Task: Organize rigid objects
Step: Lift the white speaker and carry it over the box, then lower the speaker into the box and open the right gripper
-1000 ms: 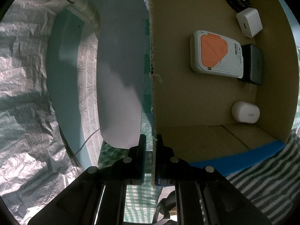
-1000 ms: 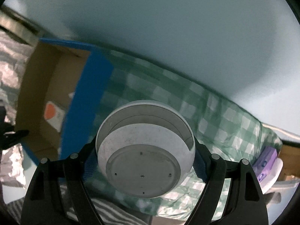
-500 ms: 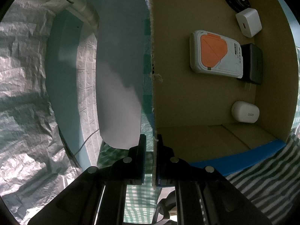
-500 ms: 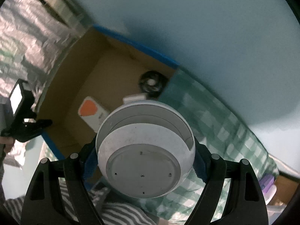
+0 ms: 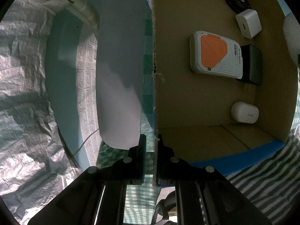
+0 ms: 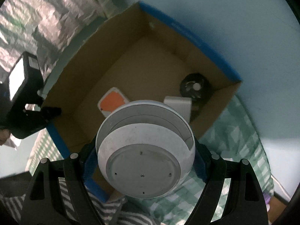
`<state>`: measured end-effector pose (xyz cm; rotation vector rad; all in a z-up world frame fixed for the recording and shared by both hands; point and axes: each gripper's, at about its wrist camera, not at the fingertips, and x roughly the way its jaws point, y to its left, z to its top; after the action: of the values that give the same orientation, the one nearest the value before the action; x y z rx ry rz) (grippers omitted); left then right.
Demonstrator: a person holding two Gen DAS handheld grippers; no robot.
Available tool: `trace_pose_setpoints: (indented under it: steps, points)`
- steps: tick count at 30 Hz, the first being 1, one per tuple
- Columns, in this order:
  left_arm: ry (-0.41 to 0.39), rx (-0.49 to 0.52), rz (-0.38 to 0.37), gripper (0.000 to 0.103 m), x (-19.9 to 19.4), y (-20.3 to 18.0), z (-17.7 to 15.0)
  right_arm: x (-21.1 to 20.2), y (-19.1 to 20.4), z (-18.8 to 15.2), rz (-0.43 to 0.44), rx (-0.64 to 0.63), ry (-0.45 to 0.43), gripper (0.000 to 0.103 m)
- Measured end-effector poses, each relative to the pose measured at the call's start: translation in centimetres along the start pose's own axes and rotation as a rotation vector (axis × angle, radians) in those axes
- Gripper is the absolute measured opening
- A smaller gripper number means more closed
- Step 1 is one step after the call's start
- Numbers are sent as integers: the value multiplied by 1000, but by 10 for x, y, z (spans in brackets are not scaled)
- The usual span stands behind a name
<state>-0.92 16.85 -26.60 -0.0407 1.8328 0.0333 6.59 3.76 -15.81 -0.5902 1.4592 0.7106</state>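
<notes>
The right claw (image 6: 145, 159) grips a white dome camera (image 6: 145, 155) above the cardboard box (image 6: 105, 60); the left claw (image 5: 150, 146) pinches the box's wall. Best lowered into the bare floor beside the orange-and-white device (image 6: 112, 103)

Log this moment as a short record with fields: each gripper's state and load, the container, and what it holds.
left gripper: shut on the cardboard box wall, pinching its top edge
right gripper: shut on a round white dome-shaped device, held above the box
container: open brown cardboard box with blue tape on its rim
contents: white and orange flat device; dark rectangular block; white cube charger; black round part; small white rounded case
surface: green checked cloth
</notes>
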Motion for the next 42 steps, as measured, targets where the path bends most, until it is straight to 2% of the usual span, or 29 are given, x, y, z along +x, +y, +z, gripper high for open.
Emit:
trace_pose_setpoints:
  steps: [9,17,26,30,42]
  points:
    - [-2,-1,-1,12,-1,-1,1,31,-3,-7,-38,8,48,82]
    - [-2,3,4,12,1,-2,0,34,-2,-9,-50,-1,21,82]
    - [-3,4,10,12,2,-1,0,14,-20,-6,-14,62,-48,83]
    - [-2,6,14,12,3,-2,0,-2,-25,-6,16,93,-119,83]
    - [-2,5,16,12,2,-2,-1,-30,-37,-11,25,120,-165,83]
